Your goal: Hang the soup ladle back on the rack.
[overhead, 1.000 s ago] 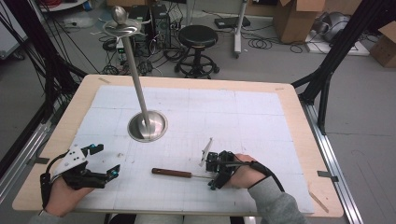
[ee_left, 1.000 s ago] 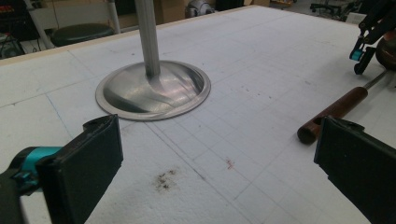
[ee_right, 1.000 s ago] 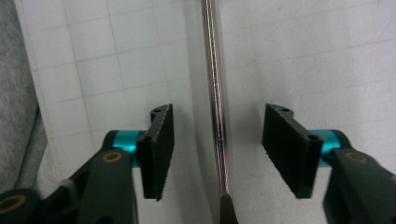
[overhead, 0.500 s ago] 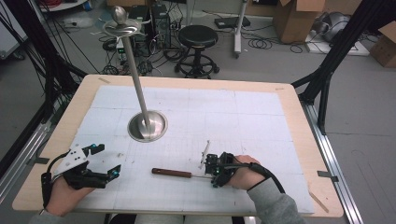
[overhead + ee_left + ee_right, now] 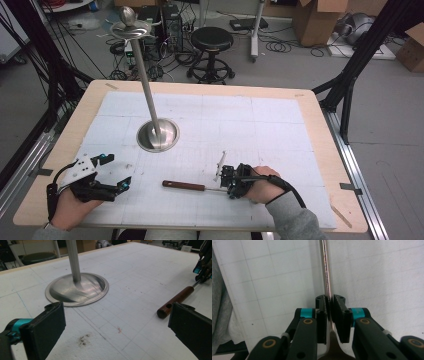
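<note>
Clamped by the right gripper (image 5: 231, 183), whose jaws have just been closing, a thin metal shaft (image 5: 326, 270) lies flat on the white gridded mat (image 5: 280, 130); its wooden handle (image 5: 183, 185) points toward the left gripper (image 5: 112, 171). That one rests with jaws wide apart, holding nothing. Behind both stands a steel stand (image 5: 158, 134), with bare mat reaching out to the table's wooden rim (image 5: 325, 150).

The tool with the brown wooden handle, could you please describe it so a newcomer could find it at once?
Start from the white gridded mat, then look toward its near edge. There lies the tool, its shiny metal shaft clamped in the right gripper. Unlike the upright metal stand behind it, it lies flat and has a dark wooden handle.
</note>
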{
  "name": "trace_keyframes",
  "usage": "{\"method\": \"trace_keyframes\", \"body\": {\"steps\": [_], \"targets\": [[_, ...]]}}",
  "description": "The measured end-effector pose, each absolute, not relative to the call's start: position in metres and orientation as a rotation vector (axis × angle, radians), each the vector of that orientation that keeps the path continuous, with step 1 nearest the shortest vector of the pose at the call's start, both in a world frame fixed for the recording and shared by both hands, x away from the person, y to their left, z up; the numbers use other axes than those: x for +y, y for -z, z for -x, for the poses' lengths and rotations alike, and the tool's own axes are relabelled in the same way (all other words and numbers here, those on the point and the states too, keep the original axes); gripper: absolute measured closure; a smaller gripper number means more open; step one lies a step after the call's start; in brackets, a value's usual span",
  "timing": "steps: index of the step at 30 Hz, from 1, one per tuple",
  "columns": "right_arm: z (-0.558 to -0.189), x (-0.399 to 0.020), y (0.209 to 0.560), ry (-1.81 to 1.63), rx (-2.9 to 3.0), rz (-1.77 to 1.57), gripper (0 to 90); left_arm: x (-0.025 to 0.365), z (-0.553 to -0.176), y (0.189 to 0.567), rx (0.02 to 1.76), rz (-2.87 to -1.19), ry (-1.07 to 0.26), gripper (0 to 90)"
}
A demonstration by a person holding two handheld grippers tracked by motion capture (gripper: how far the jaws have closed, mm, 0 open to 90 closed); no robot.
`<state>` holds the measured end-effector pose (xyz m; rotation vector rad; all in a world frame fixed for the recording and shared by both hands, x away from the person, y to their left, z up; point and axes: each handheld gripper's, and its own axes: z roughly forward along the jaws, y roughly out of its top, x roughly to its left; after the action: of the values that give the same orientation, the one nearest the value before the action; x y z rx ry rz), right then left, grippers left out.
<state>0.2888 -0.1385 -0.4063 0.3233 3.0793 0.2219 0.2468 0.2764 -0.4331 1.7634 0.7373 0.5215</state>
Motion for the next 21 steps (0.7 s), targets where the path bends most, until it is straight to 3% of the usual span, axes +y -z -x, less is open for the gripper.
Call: {"method": "trace_keyframes", "body": {"steps": [21], "targets": [[-0.2868,-0.1485,0.4018,-0.397,3.047,-0.274,85.0,0.2766,-0.2476,0.4314,0.726,-1.751,-0.520,1.7]]}}
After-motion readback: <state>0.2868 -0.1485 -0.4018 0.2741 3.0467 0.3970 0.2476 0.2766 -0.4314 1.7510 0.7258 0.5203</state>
